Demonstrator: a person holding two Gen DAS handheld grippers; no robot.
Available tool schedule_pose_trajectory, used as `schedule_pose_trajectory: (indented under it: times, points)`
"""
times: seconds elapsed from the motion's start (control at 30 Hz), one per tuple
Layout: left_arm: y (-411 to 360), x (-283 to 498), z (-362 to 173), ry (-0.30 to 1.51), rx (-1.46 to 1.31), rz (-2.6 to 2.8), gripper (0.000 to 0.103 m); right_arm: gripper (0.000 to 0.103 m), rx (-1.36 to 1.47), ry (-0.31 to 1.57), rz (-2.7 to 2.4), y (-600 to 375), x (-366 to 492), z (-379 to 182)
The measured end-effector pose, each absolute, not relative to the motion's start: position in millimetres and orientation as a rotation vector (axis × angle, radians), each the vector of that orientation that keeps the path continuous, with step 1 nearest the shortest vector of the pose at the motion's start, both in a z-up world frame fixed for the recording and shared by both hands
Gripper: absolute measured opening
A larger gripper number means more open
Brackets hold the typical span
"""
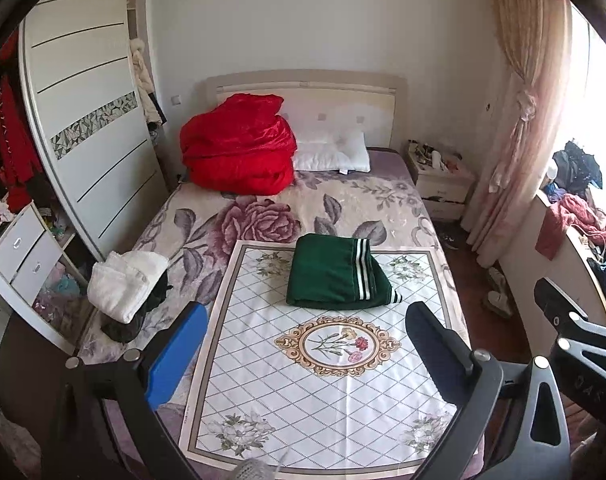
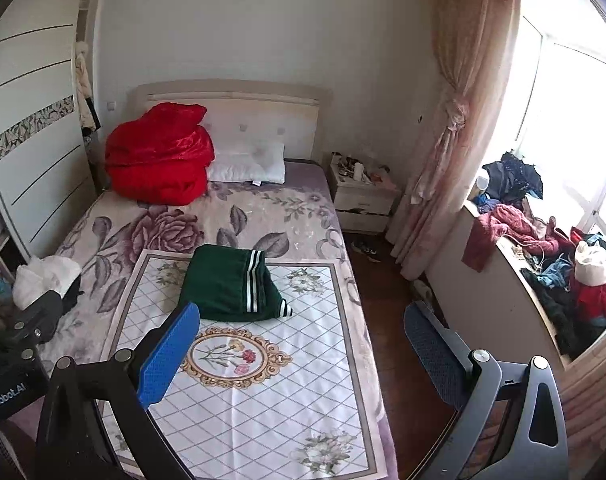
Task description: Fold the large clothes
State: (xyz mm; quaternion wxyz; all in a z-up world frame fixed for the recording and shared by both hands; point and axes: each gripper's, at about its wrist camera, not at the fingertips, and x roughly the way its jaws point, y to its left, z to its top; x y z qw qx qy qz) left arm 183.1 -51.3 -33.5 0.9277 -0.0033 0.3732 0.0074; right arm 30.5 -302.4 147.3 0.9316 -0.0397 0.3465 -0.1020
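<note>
A folded dark green garment (image 1: 335, 272) with white stripes lies on the white patterned cloth (image 1: 323, 380) spread on the bed; it also shows in the right wrist view (image 2: 231, 282). My left gripper (image 1: 307, 340) is open and empty, held above the cloth's near half, short of the garment. My right gripper (image 2: 299, 344) is open and empty, held over the bed's right edge, to the right of the left one. The right gripper also shows at the right edge of the left wrist view (image 1: 575, 332).
A red quilt (image 1: 239, 148) and a white pillow (image 1: 335, 152) lie at the bed's head. White and dark clothes (image 1: 123, 284) lie piled at the bed's left edge. A wardrobe (image 1: 83, 128) stands left, a nightstand (image 2: 363, 196) right, a clothes-strewn sill (image 2: 563, 272) by the window.
</note>
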Motion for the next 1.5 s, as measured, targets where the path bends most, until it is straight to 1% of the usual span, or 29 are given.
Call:
schedule_pose_trajectory:
  times: [0.27, 0.63, 1.5]
  points:
    - [-50.2, 175.6, -21.5, 0.733, -0.017, 0.018, 0.101, 0.103, -0.089, 0.723, -0.192, -304.9, 35.8, 159.6]
    - [-50.6, 176.6, -19.7, 0.731, -0.014, 0.026, 0.101, 0.103, -0.083, 0.732, -0.189, -305.2, 34.4, 161.9]
    - [-55.9, 177.4, -23.0, 0.745, -0.006, 0.034, 0.101, 0.103, -0.054, 0.755, -0.180, -308.6, 31.4, 142.9]
